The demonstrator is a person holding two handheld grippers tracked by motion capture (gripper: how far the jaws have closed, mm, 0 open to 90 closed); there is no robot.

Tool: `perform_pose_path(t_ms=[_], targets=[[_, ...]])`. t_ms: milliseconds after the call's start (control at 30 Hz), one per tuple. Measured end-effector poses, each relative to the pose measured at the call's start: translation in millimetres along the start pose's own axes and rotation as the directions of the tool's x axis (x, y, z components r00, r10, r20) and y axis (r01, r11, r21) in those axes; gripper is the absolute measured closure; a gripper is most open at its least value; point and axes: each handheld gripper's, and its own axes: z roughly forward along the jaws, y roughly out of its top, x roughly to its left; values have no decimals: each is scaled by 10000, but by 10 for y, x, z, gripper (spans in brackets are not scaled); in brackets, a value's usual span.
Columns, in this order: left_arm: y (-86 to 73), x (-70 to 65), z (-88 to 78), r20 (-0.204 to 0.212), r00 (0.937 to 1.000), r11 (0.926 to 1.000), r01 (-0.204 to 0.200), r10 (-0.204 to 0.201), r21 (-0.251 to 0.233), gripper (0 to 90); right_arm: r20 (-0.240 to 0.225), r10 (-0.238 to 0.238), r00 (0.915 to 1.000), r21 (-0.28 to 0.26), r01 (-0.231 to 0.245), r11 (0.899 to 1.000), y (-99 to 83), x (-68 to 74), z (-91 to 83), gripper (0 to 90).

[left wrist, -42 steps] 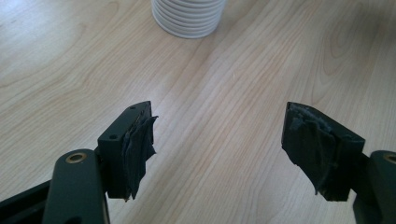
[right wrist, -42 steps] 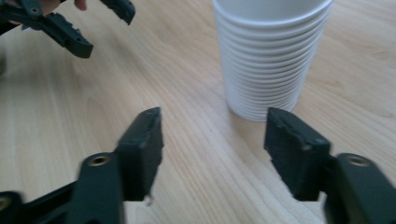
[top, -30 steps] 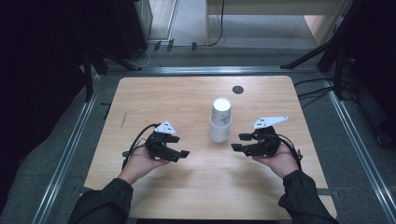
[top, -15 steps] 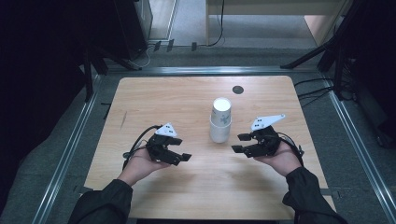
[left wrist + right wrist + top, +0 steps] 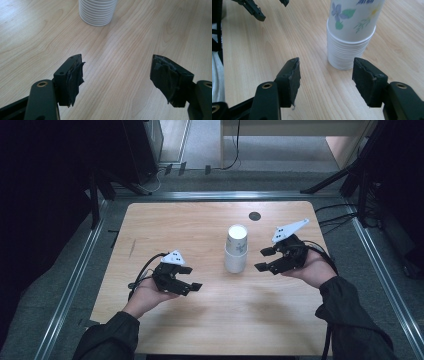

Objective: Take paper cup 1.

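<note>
Here's the wooden table (image 5: 150, 220), with a lot of bare board open on it. The near half between the two hands is free wood, and so is the far left corner. A small dark round spot (image 5: 254, 216) sits near the far edge, just beyond the cups. Metal rails (image 5: 75, 275) run along the left and right sides, set off from the table edges, with grey floor between.

Centre stage is the stack of paper cups (image 5: 236, 249), upright a little right of the middle, well in from every edge. The top cup carries a flower print, and the ribbed rims of the nested ones show beneath it (image 5: 350, 37). Its mouth faces up and looks pale inside.

The left gripper (image 5: 192, 278) is held low over the near-left board, well apart from the stack. Its jaws stand apart with only wood between them (image 5: 117, 72), gripping nothing, and the base of the stack (image 5: 97, 12) lies ahead.

The right gripper (image 5: 261, 259) is just beside the stack on its right, pointing at it. Its jaws are parted too (image 5: 325, 75), holding nothing, with the cups close in front and untouched.
</note>
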Motion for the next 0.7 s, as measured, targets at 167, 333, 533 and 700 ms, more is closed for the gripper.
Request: perform_pose_path(t_ms=[167, 333, 533, 700], targets=[[2, -2, -2, 13, 10000, 10000, 40, -40, -51, 265, -311, -54, 9995, -42, 53, 10000, 170, -109, -74, 384], [2, -12, 10, 15, 10000, 10000, -39, 39, 42, 265, -300, -487, 9984, 254, 495, 9984, 298, -209, -84, 369], [-1, -11, 6, 52, 10000, 10000, -36, 36, 27, 265, -233, -729, 9971, 374, 737, 9966, 488, -301, -63, 341], [-4, -10, -2, 60, 10000, 10000, -74, 74, 12, 265, -448, -697, 9966, 692, 727, 9949, 598, -401, 5, 284]])
